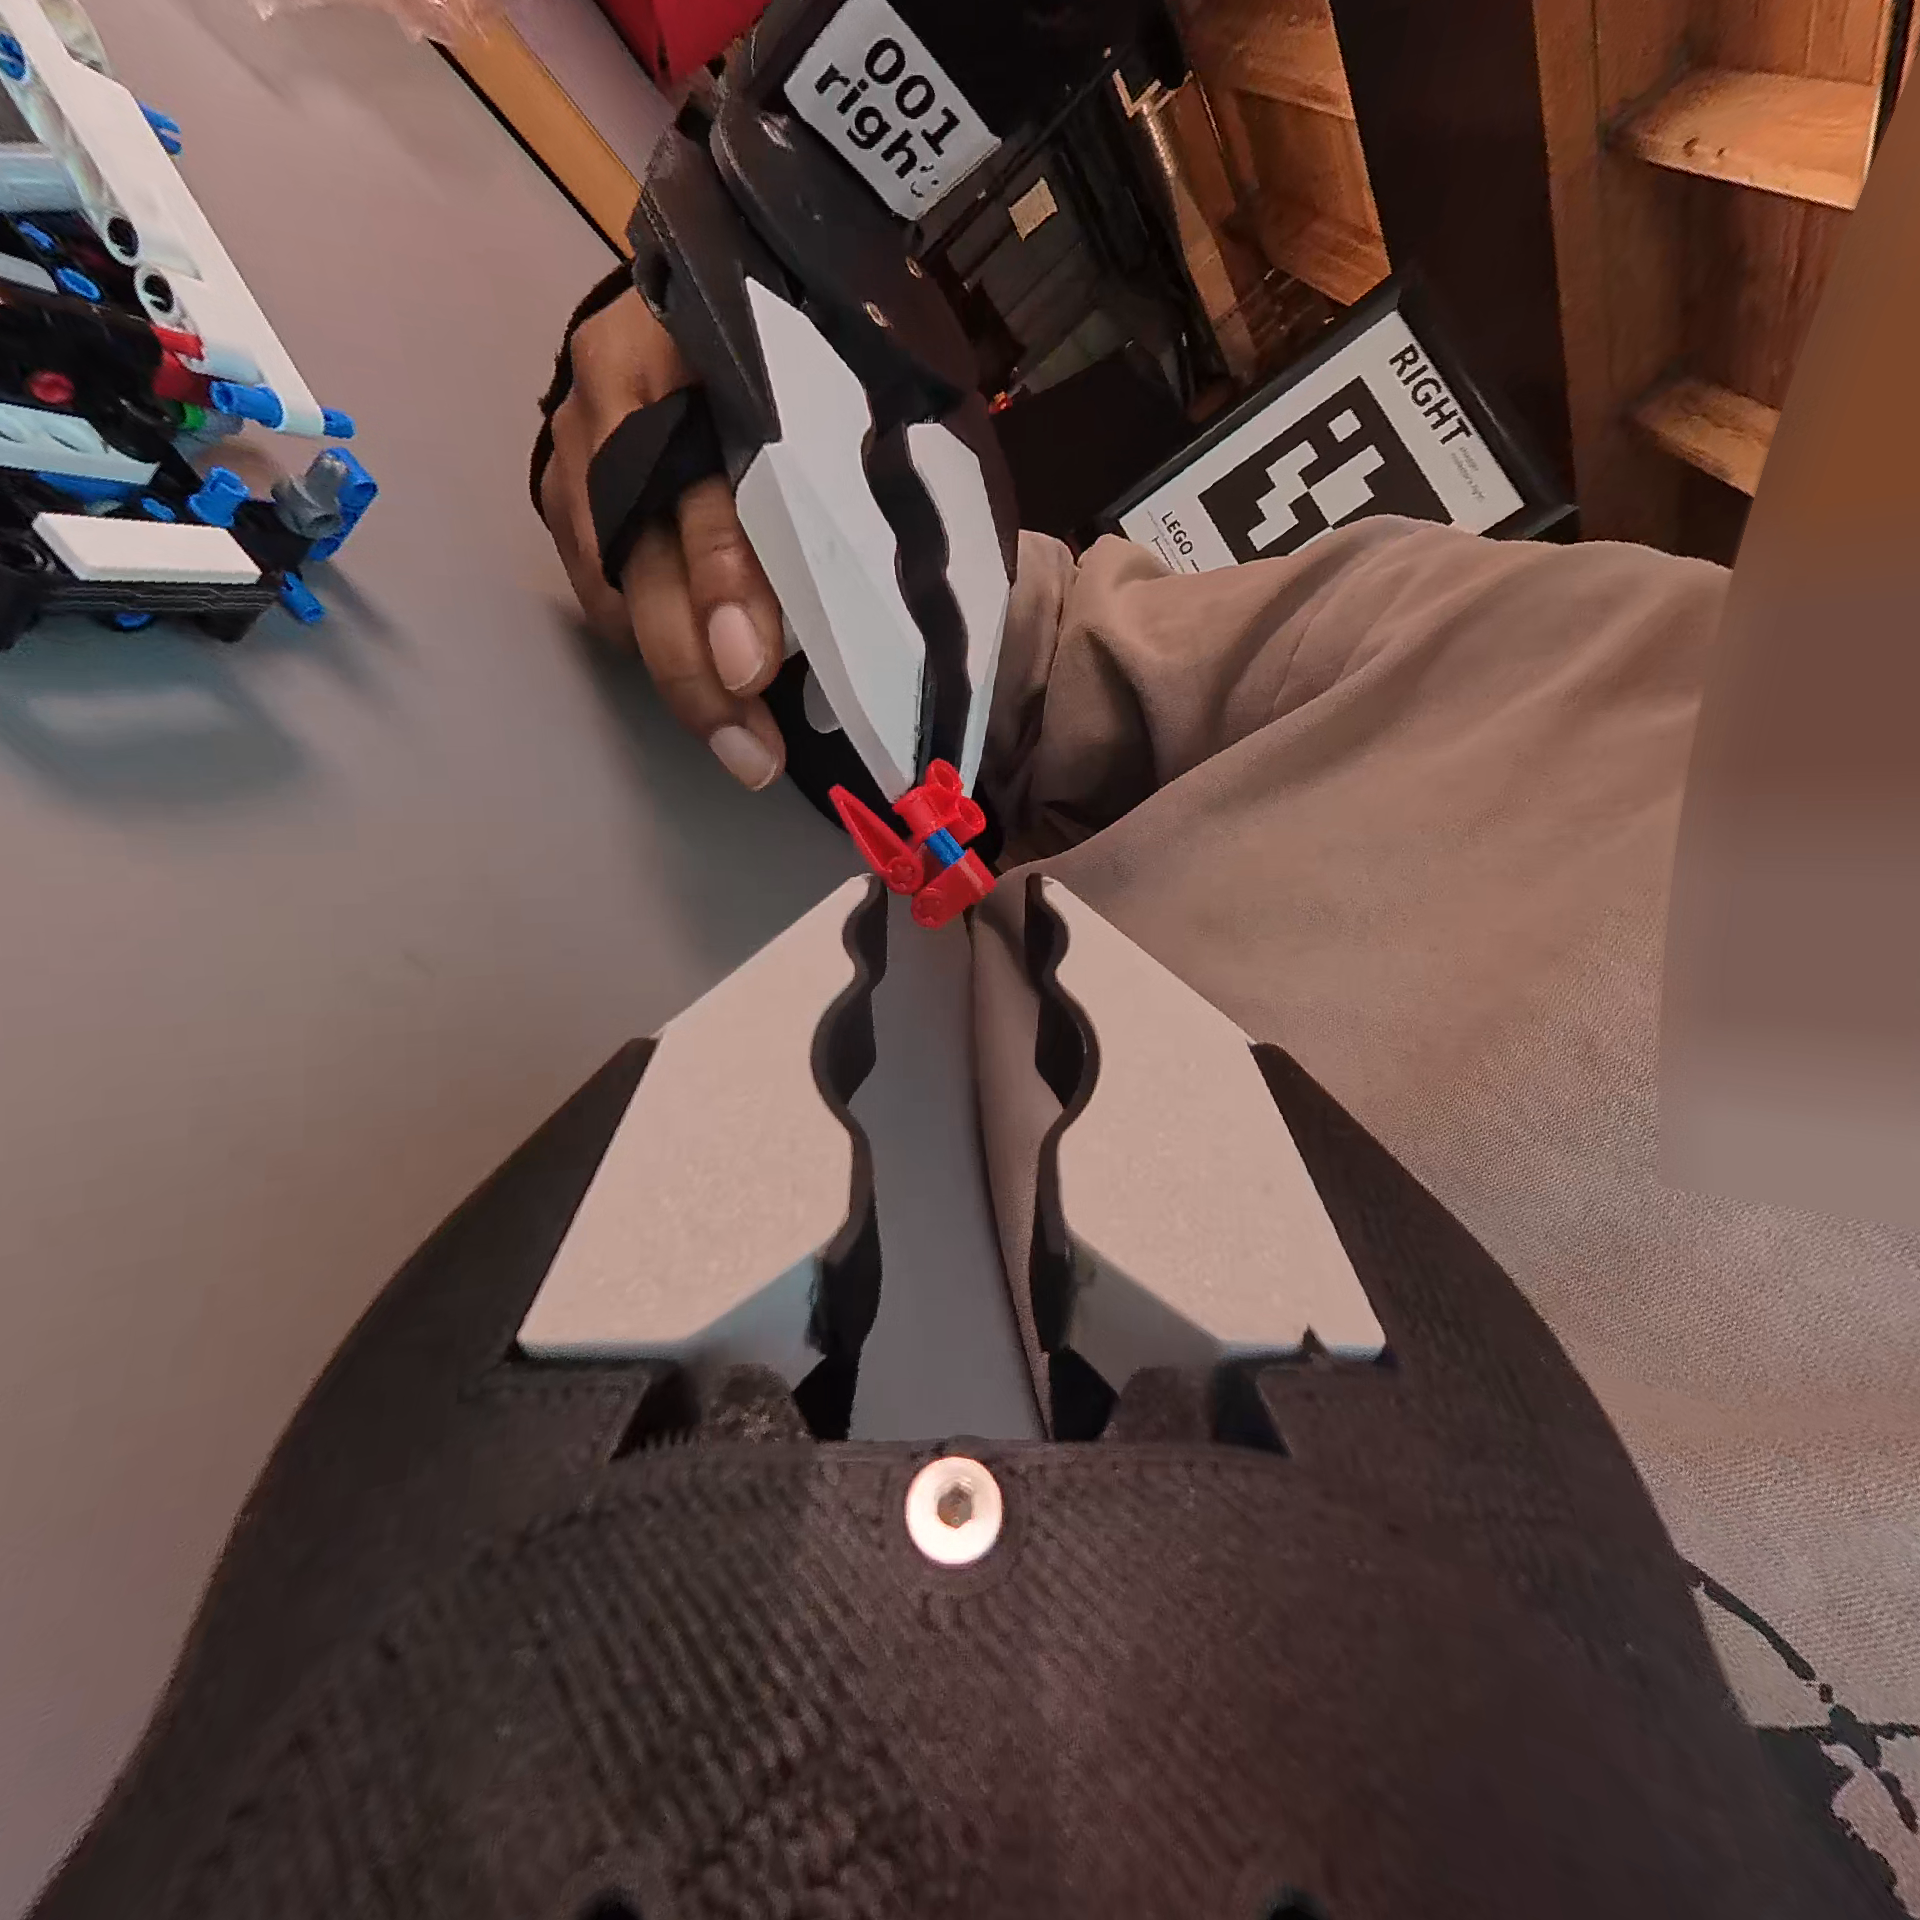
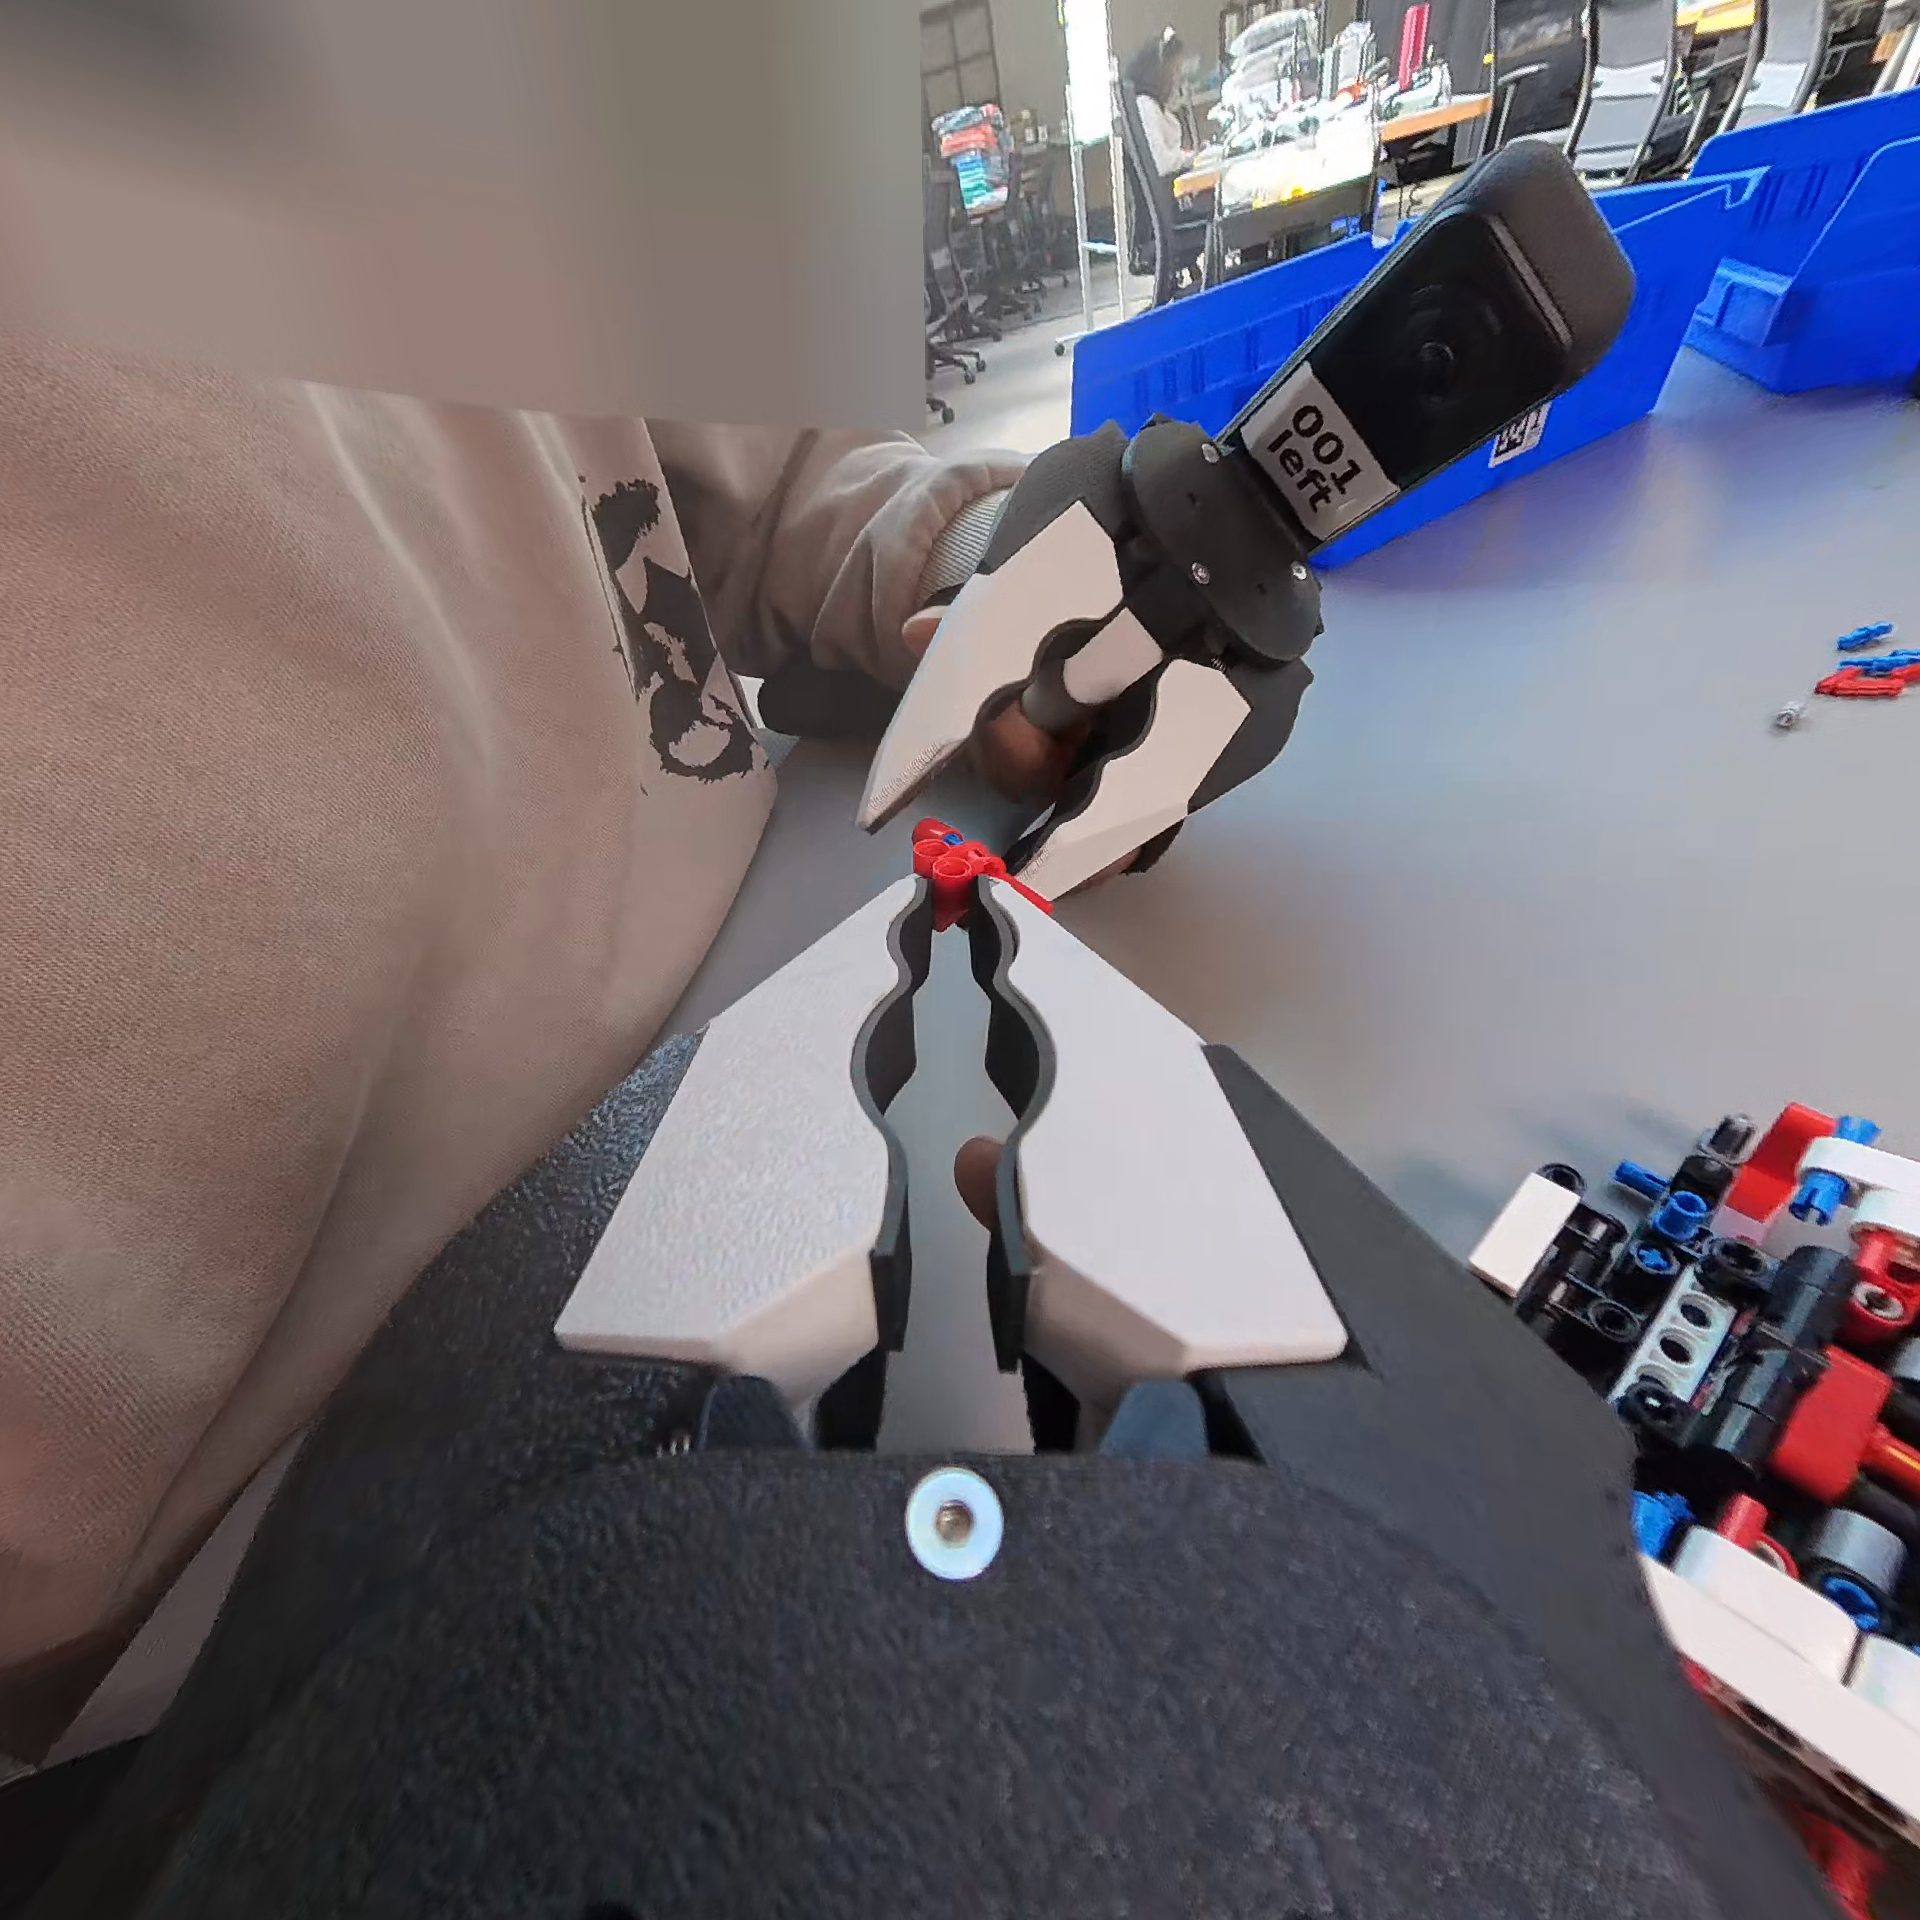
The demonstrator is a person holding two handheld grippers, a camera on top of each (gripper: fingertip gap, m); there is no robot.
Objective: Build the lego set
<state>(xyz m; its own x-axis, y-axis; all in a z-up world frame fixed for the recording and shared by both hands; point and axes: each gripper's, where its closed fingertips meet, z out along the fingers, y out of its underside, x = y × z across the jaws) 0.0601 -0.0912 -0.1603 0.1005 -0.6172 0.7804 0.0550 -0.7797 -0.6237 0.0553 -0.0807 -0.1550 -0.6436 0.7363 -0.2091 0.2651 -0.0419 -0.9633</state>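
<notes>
The red piece [image 1: 930,842] is a small cluster of red connectors on a blue pin, with a pointed red part sticking out to one side; it hangs above the grey table [image 1: 364,935], close to your chest, and it touches no other part of the set. Your right gripper [image 2: 954,896] has it: the jaws are almost closed and pinch the upper connector right at the tips, while the wavy gap behind the tips is free. In the left wrist view this gripper [image 1: 940,774] comes down from above, and the piece hangs under its tips. Your left gripper [image 1: 951,883] is just beside the piece, with the tips near its lower end; the jaws stand partly apart and hold nothing; whether one tip touches the piece I cannot tell. In the right wrist view the left gripper [image 2: 951,831] reaches in from the far side, its two white fingers [image 2: 961,686] spread on either side of the piece. Your hand [image 1: 665,561] wraps the handle of the right gripper, with a black strap over it; your beige sleeve [image 1: 1351,727] lies behind. The model [image 2: 1745,1382], partly built in black, white, red and blue, stands on the table well apart from the piece; it [image 1: 135,416] also shows at the far left of the left wrist view. Some loose parts [image 2: 1865,670] in red and blue lie farther out on the table; blue bins [image 2: 1247,343] stand behind them.
</notes>
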